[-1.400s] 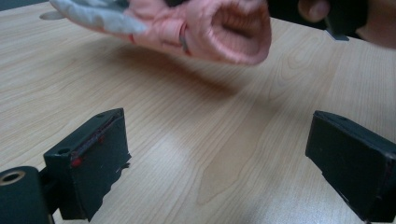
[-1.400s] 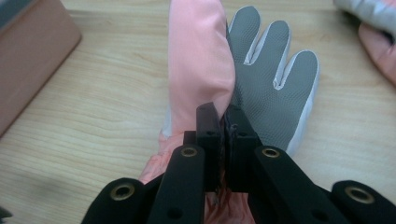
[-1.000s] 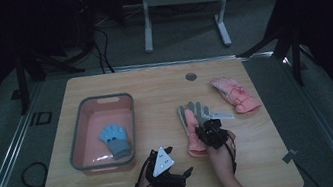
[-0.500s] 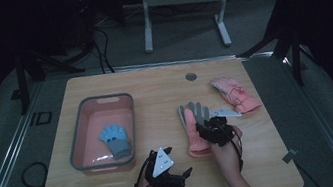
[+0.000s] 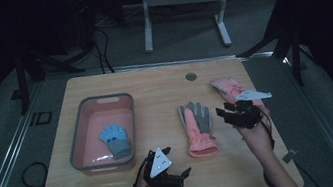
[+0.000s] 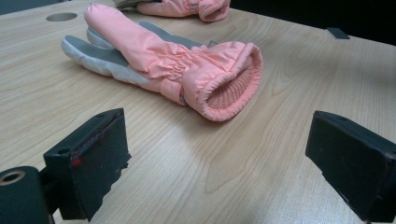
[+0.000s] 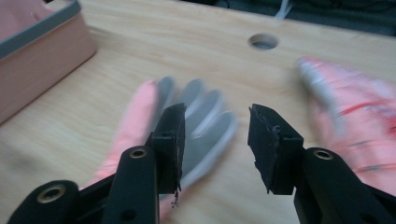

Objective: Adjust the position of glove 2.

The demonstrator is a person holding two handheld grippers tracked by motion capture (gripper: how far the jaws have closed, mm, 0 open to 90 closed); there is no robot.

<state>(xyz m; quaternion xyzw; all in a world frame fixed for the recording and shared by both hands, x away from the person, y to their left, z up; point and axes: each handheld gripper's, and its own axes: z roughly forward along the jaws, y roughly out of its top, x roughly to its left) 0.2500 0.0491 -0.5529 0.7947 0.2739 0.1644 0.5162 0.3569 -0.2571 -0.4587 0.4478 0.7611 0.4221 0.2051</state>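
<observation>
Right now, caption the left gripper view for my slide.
Open left hand-held gripper facing the cuff of a pink and grey glove on the wooden table.

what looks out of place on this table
Only the sorting looks unfinished: a small blue glove lies in the pink bin, while two pink gloves lie loose on the table, one of them askew near the right edge. Nothing looks spilled or damaged.

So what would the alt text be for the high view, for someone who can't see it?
A person holds an open claw in each hand over a wooden table: the right claw hovers between two pink gloves, the near pink glove and the far pink glove. The left claw rests near the front edge. A pink bin at left holds a blue glove.
</observation>
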